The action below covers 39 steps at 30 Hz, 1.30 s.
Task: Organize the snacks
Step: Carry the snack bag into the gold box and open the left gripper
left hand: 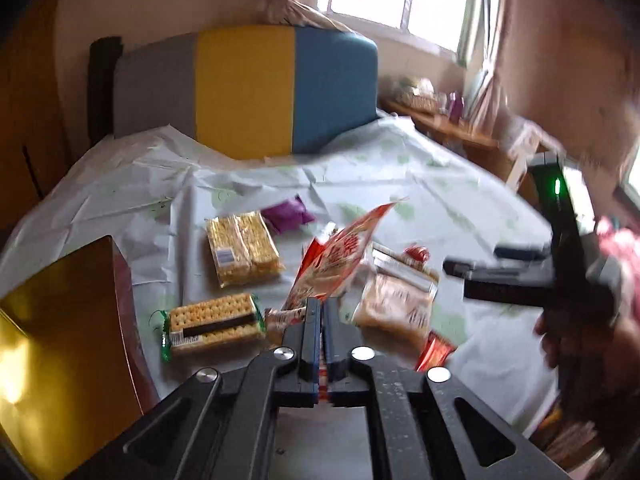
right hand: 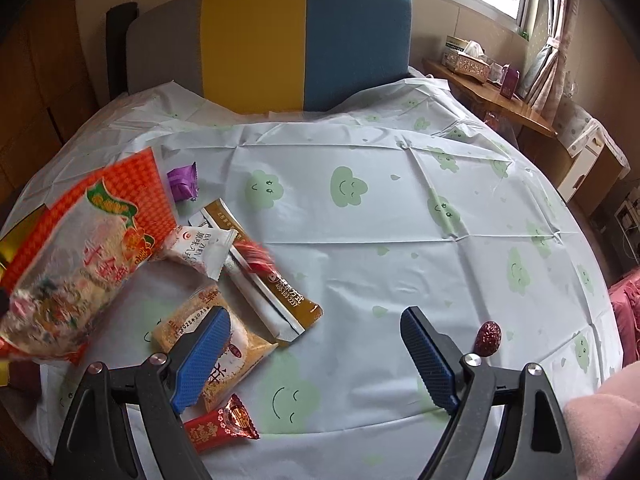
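My left gripper (left hand: 322, 304) is shut on a large red-and-clear snack bag (left hand: 336, 264) and holds it tilted above the table; the bag also shows at the left of the right wrist view (right hand: 76, 264). My right gripper (right hand: 316, 320) is open and empty above the tablecloth; it appears at the right of the left wrist view (left hand: 496, 258). Under it lie a tan pastry pack (right hand: 240, 344), a brown-and-white sachet (right hand: 276, 288), a white packet (right hand: 204, 248) and a red candy (right hand: 224, 426). Cracker packs (left hand: 212, 326), (left hand: 242, 254) lie left.
A gold-lidded box (left hand: 60, 344) stands at the table's left edge. A purple packet (right hand: 183, 184) and a red date (right hand: 489, 338) lie on the cloud-print tablecloth (right hand: 400, 220). A grey, yellow and blue chair back (right hand: 280, 40) stands behind the table. A wooden side shelf (right hand: 500, 100) is at the right.
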Each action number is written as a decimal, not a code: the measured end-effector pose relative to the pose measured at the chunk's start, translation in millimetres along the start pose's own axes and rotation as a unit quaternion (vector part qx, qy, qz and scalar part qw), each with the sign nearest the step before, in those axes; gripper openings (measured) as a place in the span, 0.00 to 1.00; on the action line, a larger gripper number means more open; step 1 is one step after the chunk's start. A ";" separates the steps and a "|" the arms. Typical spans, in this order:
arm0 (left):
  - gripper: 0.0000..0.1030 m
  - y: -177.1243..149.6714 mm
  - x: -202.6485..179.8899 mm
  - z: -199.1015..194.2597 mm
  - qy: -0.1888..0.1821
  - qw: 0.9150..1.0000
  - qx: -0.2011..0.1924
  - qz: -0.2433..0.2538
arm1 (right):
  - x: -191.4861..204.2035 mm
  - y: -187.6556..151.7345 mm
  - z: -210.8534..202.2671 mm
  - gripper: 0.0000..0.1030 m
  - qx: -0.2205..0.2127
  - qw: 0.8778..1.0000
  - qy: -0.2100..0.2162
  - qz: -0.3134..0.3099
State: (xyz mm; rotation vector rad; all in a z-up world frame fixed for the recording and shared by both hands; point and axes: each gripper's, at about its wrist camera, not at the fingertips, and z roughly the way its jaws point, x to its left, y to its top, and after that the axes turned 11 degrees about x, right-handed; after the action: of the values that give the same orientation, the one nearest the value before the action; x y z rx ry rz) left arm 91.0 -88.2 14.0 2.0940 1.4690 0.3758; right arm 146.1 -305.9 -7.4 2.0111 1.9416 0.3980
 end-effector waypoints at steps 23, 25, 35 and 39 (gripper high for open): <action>0.00 28.8 64.2 -44.0 -0.097 0.987 -0.040 -0.120 | 9.4 -2.8 10.7 0.86 0.029 0.999 0.023 -0.018; 0.00 34.0 73.4 -56.2 -0.092 0.986 -0.055 -0.131 | 8.3 -3.0 10.3 0.86 0.028 0.999 0.022 -0.016; 0.00 27.2 146.1 -121.5 -0.029 0.975 -0.122 -0.182 | 7.2 -2.9 11.5 0.86 0.029 0.999 0.018 -0.014; 0.00 2.9 189.2 -114.9 0.009 0.967 -0.105 -0.232 | 8.6 -4.2 13.3 0.86 0.034 0.999 0.015 -0.016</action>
State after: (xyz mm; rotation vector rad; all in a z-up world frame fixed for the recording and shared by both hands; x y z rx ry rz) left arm 102.6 118.2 93.1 1.5261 1.7833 0.3481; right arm 148.1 -297.7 -21.4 2.0237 2.0282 0.3614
